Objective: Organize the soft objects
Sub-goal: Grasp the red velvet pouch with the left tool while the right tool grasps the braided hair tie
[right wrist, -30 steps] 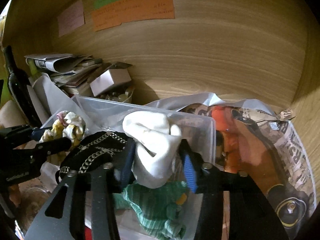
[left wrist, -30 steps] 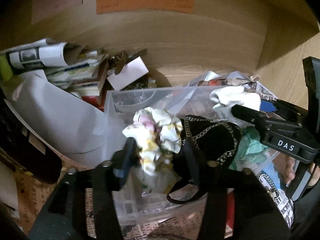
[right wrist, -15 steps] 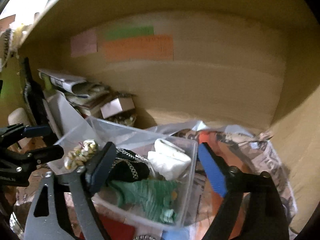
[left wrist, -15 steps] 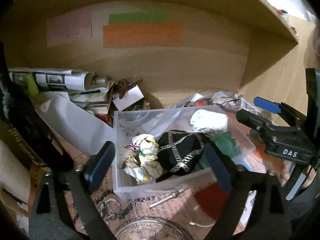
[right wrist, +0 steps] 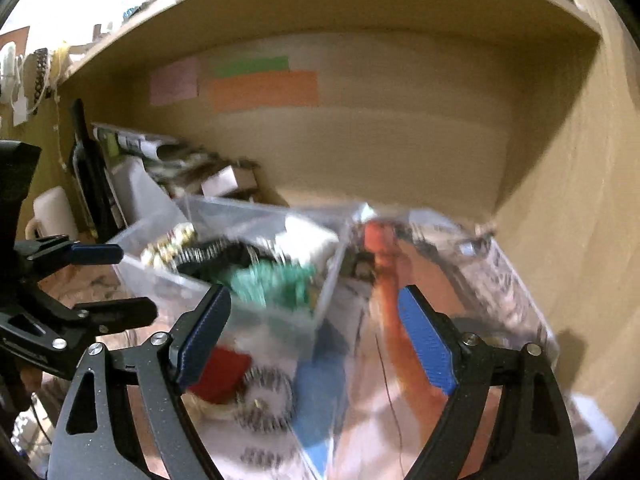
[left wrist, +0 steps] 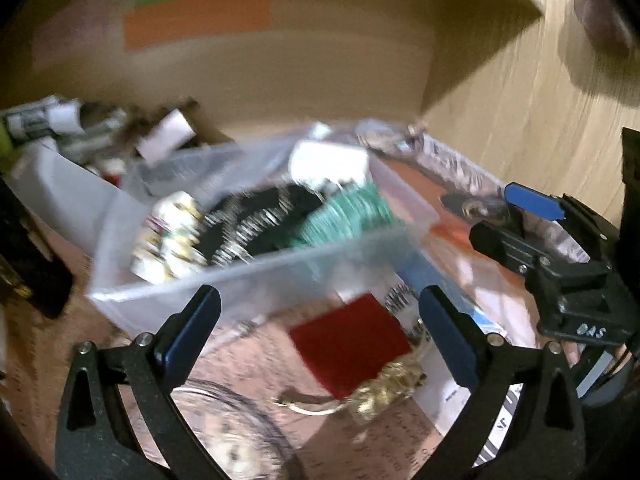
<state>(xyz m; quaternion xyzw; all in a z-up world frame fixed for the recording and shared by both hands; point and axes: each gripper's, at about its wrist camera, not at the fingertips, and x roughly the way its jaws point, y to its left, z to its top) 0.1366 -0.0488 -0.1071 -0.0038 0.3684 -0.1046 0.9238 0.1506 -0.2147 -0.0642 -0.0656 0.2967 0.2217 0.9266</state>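
Observation:
A clear plastic bin [left wrist: 248,280] [right wrist: 176,280] on the shelf holds soft things: a floral scrunchie [left wrist: 172,228] [right wrist: 168,246], a black chain-trimmed pouch [left wrist: 256,220] [right wrist: 216,256], a white cloth [left wrist: 328,160] [right wrist: 308,236] and a green knit piece [left wrist: 348,216] [right wrist: 272,280]. My left gripper [left wrist: 320,336] is open and empty, just in front of the bin. My right gripper [right wrist: 316,332] is open and empty, in front of the bin's right corner. The right gripper also shows in the left wrist view [left wrist: 516,216]. Both views are blurred.
A red flat item [left wrist: 352,344] [right wrist: 220,372], gold trinkets [left wrist: 384,392] and a blue sheet [right wrist: 320,392] lie in front of the bin. An orange object [right wrist: 388,264] on printed paper lies to its right. Papers and a small box [left wrist: 168,136] stand behind on the left. Wooden walls enclose the shelf.
Both grippers let go of the scrunchie and the white cloth, opened wide and drew back from the bin. The soft things now lie in the bin.

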